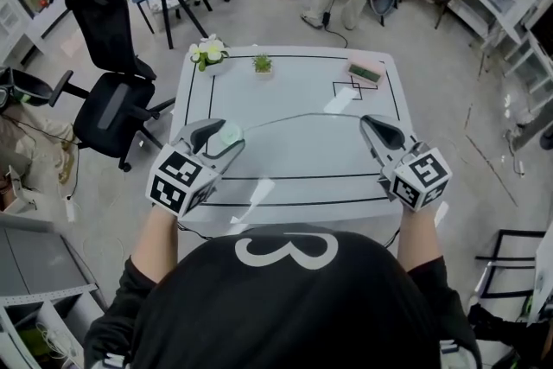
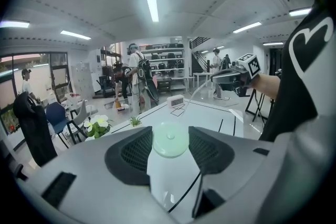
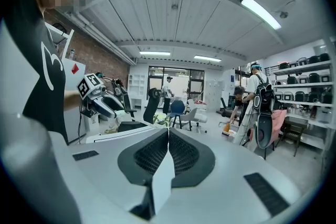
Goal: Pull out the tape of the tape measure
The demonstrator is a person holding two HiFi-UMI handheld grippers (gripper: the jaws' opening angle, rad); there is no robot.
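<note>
A round pale green tape measure (image 1: pixel 231 133) sits between the jaws of my left gripper (image 1: pixel 221 138), which are shut on its case above the table's left side. In the left gripper view the case (image 2: pixel 169 139) fills the gap between the pads. The white tape (image 1: pixel 302 115) runs from it in a shallow arc across the table to my right gripper (image 1: pixel 370 124). That gripper is shut on the tape's end, and a white strip of tape (image 3: pixel 163 181) shows between its closed pads. Each gripper shows in the other's view: the right gripper (image 2: pixel 231 77) and the left gripper (image 3: pixel 100 101).
On the white table (image 1: pixel 294 160) with black lines, at its far edge, stand a pot of white flowers (image 1: pixel 208 54), a small green plant (image 1: pixel 262 63) and a pink and green box (image 1: pixel 365 70). A black office chair (image 1: pixel 108 95) stands left of the table. People stand further back.
</note>
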